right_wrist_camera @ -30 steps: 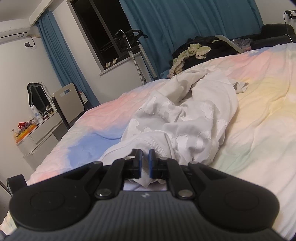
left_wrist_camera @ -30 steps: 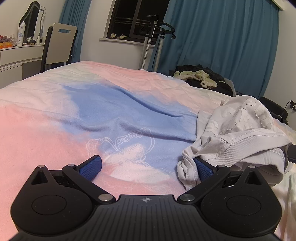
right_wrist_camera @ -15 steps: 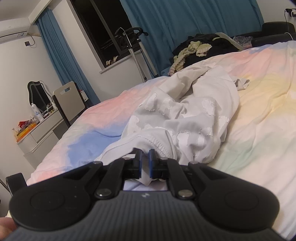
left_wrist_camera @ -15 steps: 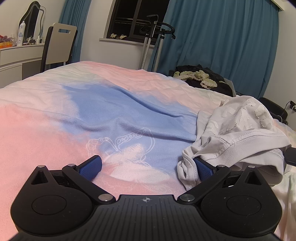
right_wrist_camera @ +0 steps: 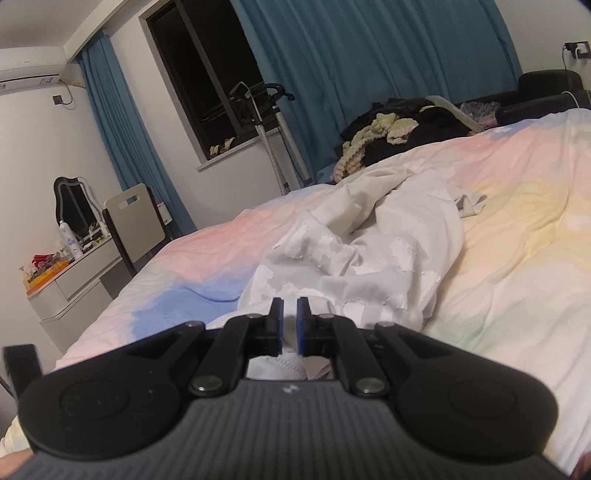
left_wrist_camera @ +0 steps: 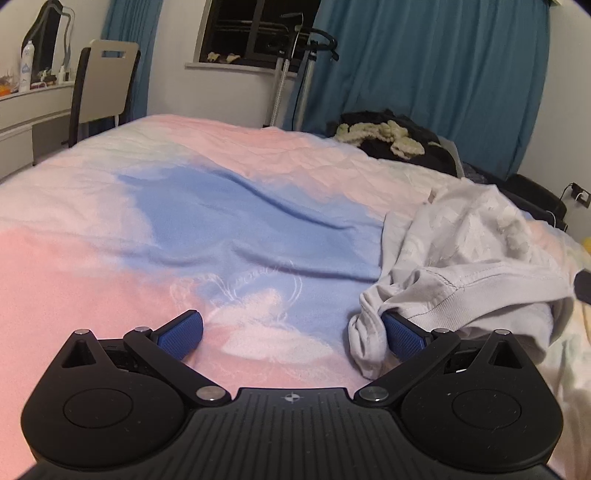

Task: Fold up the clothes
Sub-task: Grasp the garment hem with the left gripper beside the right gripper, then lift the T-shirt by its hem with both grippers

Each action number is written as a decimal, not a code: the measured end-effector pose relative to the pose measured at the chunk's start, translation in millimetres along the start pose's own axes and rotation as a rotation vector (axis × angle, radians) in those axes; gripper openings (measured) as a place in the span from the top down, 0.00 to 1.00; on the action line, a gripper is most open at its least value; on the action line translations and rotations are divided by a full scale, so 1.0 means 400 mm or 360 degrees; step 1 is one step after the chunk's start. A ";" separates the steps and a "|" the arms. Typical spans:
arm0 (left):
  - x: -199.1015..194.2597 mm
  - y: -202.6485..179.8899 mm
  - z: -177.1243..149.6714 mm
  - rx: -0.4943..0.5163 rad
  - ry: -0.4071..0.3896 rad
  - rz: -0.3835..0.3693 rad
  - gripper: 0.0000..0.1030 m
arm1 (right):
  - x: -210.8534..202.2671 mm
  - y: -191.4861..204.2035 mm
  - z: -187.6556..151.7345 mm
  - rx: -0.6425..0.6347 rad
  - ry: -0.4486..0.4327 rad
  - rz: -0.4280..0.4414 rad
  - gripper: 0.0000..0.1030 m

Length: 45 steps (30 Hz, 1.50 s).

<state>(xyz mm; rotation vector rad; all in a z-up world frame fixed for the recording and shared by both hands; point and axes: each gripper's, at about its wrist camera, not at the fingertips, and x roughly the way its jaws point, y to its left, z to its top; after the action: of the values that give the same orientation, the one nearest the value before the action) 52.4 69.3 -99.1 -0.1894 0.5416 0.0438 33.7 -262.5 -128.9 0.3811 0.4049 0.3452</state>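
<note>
Left gripper (left_wrist_camera: 291, 334): blue-padded fingers spread wide, low over the bedspread (left_wrist_camera: 192, 236); the right-hand pad touches a bunched hem of the garment (left_wrist_camera: 469, 266), the other pad is bare above pink cloth, nothing held between them. Right gripper (right_wrist_camera: 290, 320): fingers drawn nearly together with a fold of the garment (right_wrist_camera: 373, 254) pinched in the narrow gap, white ribbed cloth showing between and below the pads. Garment: pale grey-white, crumpled in a heap on the bed's right half in the left view, with raised fuzzy white patches on its surface and a stitched ribbed edge toward the grippers; one end trails away toward the far side of the bed. Bedspread: pink, blue and white patches with a faint white line drawing near the left gripper — pale yellow and green toward the right in the right view (right_wrist_camera: 517, 236). Beyond the bed: a dark pile (left_wrist_camera: 406, 142) with a cream knitted piece lying on top, teal curtains (left_wrist_camera: 424, 62), a dark window (left_wrist_camera: 255, 29), an upright stand (left_wrist_camera: 284, 77) with a hose before it. At left, a white dresser (left_wrist_camera: 22, 118) carrying bottles and small items too small to tell — a mirror above it, a chair (left_wrist_camera: 103, 85) just beside it. Air conditioner (right_wrist_camera: 29, 70) on the wall in the right view.
</note>
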 end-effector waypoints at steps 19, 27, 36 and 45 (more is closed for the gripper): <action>-0.056 -0.156 0.021 0.0783 0.0077 -0.0279 0.09 | 0.054 -0.019 -0.050 -0.0003 0.0281 -0.0111 0.67; -0.066 -0.120 0.055 0.0515 -0.0072 -0.0381 0.46 | 0.032 -0.035 -0.029 0.0063 0.0056 -0.0171 0.96; -0.023 -0.161 0.014 0.0556 0.0067 -0.0397 0.46 | 0.060 -0.047 -0.041 0.0051 0.0172 -0.0258 0.91; -0.103 -0.085 0.066 0.0175 -0.0160 -0.0472 0.77 | 0.080 -0.031 -0.054 -0.0031 0.0144 -0.0296 0.82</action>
<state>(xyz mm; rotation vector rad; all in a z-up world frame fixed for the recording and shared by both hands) 33.6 41.2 -50.0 -0.1578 0.4102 -0.2631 55.0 -254.3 -162.4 0.3070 0.5212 0.1855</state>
